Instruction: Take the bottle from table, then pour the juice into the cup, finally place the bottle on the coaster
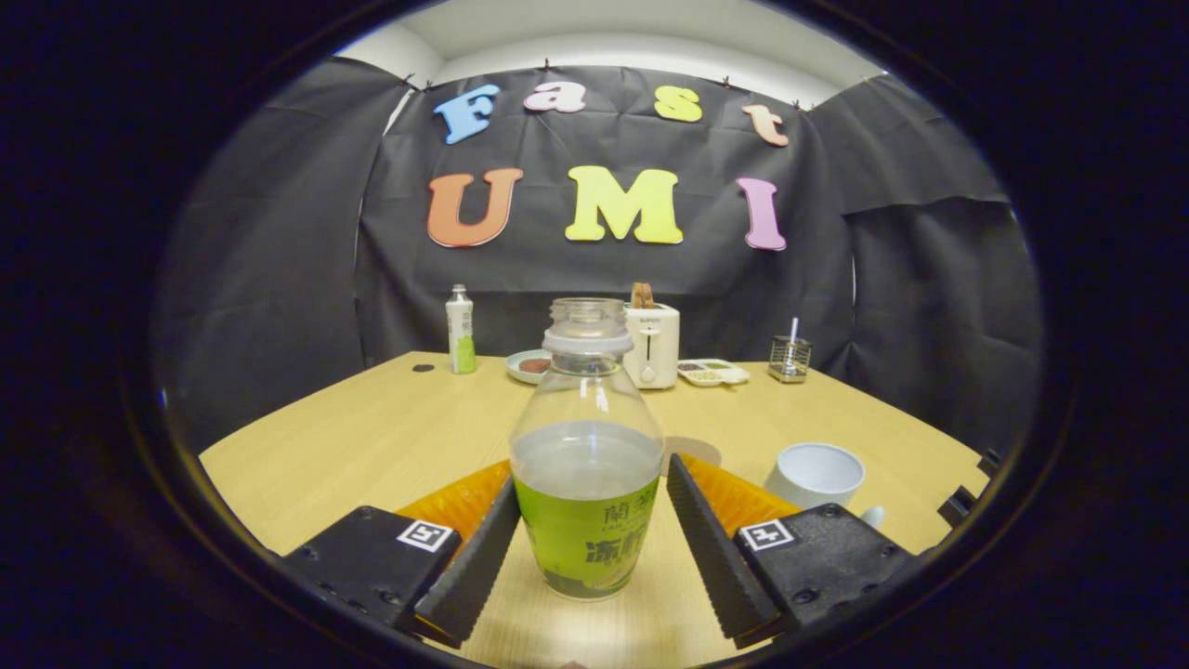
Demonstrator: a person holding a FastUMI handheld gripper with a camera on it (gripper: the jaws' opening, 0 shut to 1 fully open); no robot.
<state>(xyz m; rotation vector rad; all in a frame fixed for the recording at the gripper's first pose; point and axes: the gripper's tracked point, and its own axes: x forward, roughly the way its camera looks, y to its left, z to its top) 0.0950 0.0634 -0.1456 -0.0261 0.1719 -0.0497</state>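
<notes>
Gripper: the two-finger gripper (pixel 587 544) with black ribbed pads and orange finger backs is level with the lower half of the bottle, its fingers spread wide to either side.
Left finger: its ribbed pad (pixel 469 567) runs alongside the bottle's green label; whether it touches the plastic I cannot tell.
Right finger: its pad (pixel 711 548) stands clear of the bottle, with a strip of table visible between them.
Bottle: a clear plastic bottle with a green label and no cap (pixel 586 460) stands upright on the table between the fingers, its open mouth at the top. Liquid fills it to a level just above the label.
Cup: a pale, light-blue round cup (pixel 816 475) stands on the table just beyond the right finger, to the right of the bottle, its mouth facing up.
Coaster: a flat, round, tan coaster (pixel 695 452) lies on the table behind the bottle, partly hidden by it and by the right finger.
Table: a light wooden tabletop (pixel 372 437) carries everything.
Far edge: a slim white-and-green bottle (pixel 460 331), a small dish with something dark in it (pixel 529 365), a white toaster (pixel 651 344), a shallow divided tray (pixel 713 373) and a small wire holder (pixel 790 358) stand in a row against the black wall.
</notes>
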